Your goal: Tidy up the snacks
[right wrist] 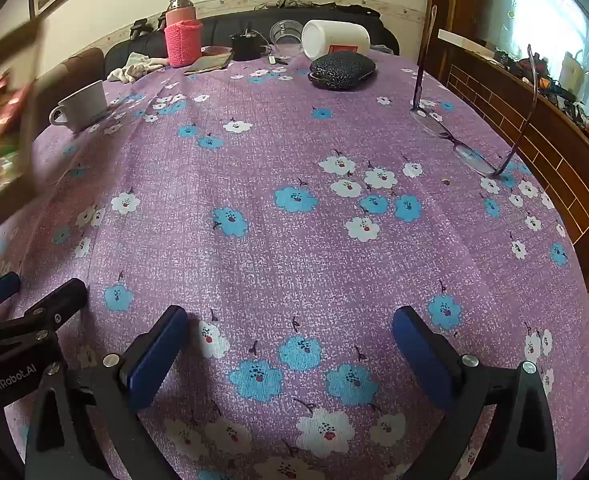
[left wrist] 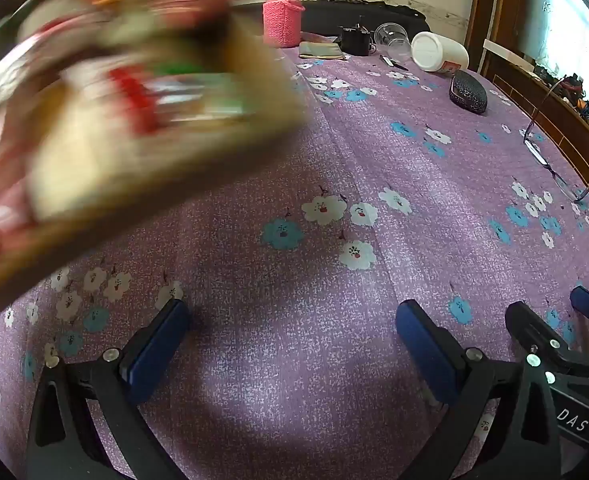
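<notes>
A cardboard box with red, green and white snack packets inside fills the upper left of the left wrist view, blurred by motion and above the table. It also shows at the left edge of the right wrist view. My left gripper is open and empty over the purple flowered tablecloth. My right gripper is open and empty, low over the cloth beside the left one. The right gripper's fingers show at the lower right of the left wrist view.
At the far edge stand a pink flask in a knitted sleeve, a black small object, a clear cup, a toppled white jar and a dark glasses case. A white mug sits left. Spectacles lie right.
</notes>
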